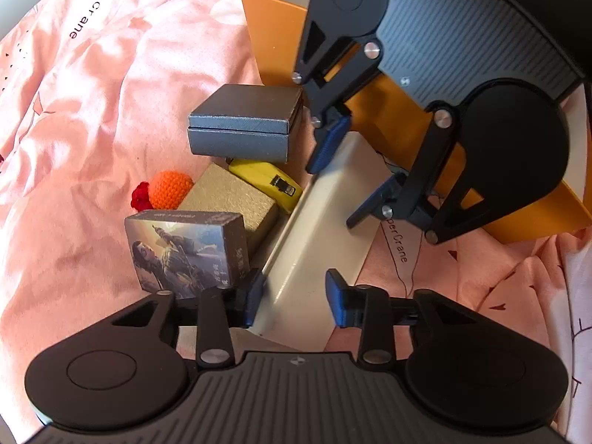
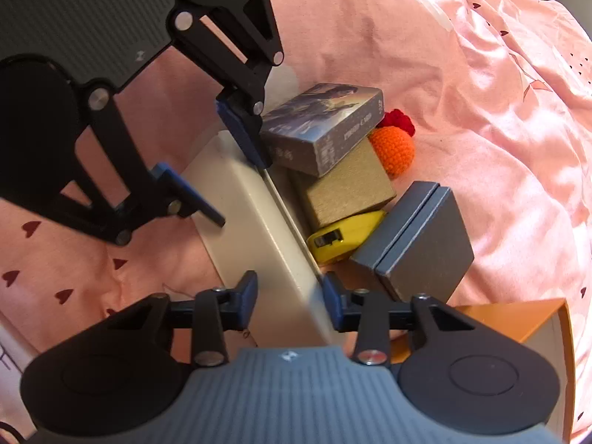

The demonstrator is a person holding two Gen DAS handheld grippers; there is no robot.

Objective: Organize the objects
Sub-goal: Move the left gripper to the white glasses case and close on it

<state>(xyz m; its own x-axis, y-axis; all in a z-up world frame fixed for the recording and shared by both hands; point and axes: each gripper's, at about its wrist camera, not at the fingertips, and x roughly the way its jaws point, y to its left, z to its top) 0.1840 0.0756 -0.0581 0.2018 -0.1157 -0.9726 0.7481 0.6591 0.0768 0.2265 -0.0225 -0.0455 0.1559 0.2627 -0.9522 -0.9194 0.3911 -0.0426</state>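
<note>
Firstly, the contents of the bed, taken from left to right in the left wrist view.

1. Pink sheet (image 1: 92,111), rumpled, covering the bed under everything.
2. Orange crochet ball (image 1: 170,188) with a red crochet bit (image 1: 140,196) touching it on the left.
3. Card box (image 1: 185,251) with a picture on it, leaning on the gold box (image 1: 229,196) behind it.
4. Grey box (image 1: 244,125), lid on, at the far end of the cluster.
5. Yellow gadget (image 1: 266,181), wedged between the grey box and the gold box.
6. Left gripper (image 1: 296,298), pointing steeply down and clenched on the near end of the long white box (image 1: 314,240).
7. The long white box itself lies on the sheet, just beside the cluster and running towards the orange box (image 1: 273,48).
8. Right gripper (image 1: 340,185), clamped across the far end of the same box.
9. Orange box, open at the top, standing at the far right.

Handling note: we judge the step to be a two-handed lift of the long white box, probably towards the orange box. We should raise both ends together and keep the box level, so that neither pad slips. We should also lift straight up before moving sideways, since the card box and the yellow gadget sit close against its left side and could be dragged along.
</note>
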